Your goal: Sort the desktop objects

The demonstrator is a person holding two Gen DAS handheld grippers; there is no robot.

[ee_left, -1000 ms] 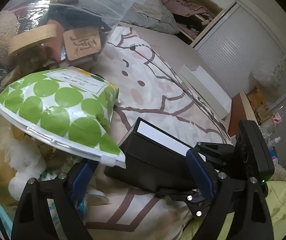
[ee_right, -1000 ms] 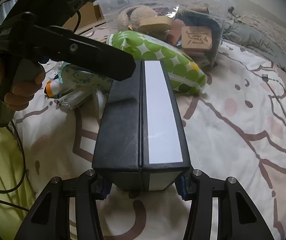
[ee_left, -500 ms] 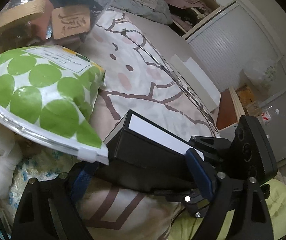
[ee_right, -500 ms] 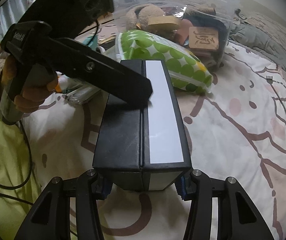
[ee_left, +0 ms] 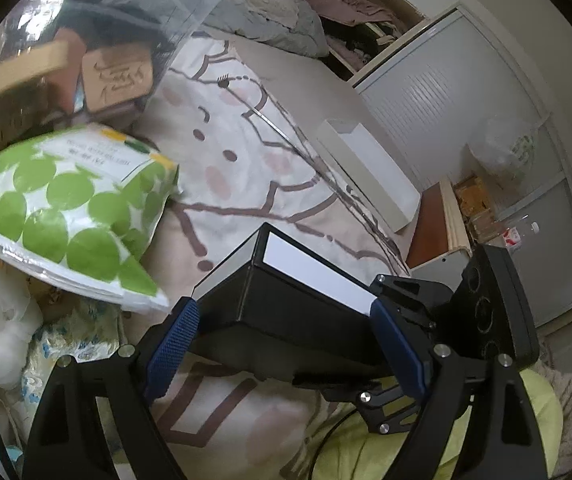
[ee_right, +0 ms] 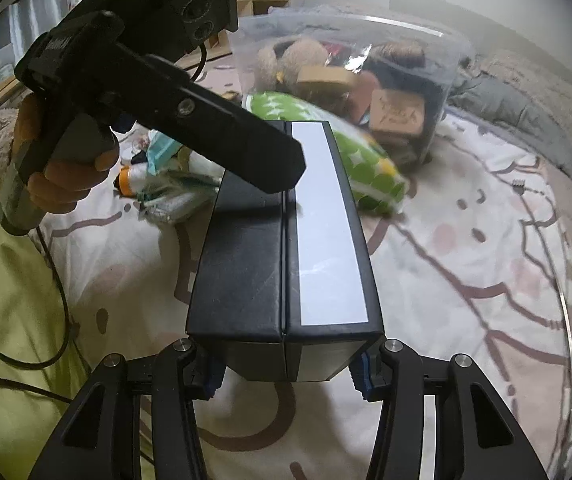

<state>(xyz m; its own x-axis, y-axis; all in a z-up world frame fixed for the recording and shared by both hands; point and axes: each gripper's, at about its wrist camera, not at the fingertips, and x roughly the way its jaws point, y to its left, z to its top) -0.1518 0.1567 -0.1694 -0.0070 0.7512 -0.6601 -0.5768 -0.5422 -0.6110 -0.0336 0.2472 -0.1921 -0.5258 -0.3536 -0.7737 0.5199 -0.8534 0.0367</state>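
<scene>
A long black box [ee_right: 286, 260] with a white stripe on top is held at its near end by my right gripper [ee_right: 286, 376], whose blue pads press on both sides. The box [ee_left: 286, 308] reaches away over the cartoon-print bed cover [ee_right: 465, 260]. My left gripper [ee_left: 284, 308] stands open, its wide-set blue pads at either side of the box's length. Seen from the right wrist, one finger of the left gripper [ee_right: 286, 164] lies over the box's far top; whether it touches I cannot tell. A hand [ee_right: 66, 176] holds its handle.
A green-dotted pouch [ee_left: 66, 208] lies just beyond the box, against a clear plastic bin [ee_right: 365, 52] holding wooden blocks and a plush toy. Small packets and a tube [ee_right: 166, 188] lie left of the box. A long white box [ee_left: 365, 176] sits at the bed's far edge.
Both grippers have risen and the black box has come up with the right one. The left gripper has swung in over the box's far end; the pouch no longer covers its left finger.
</scene>
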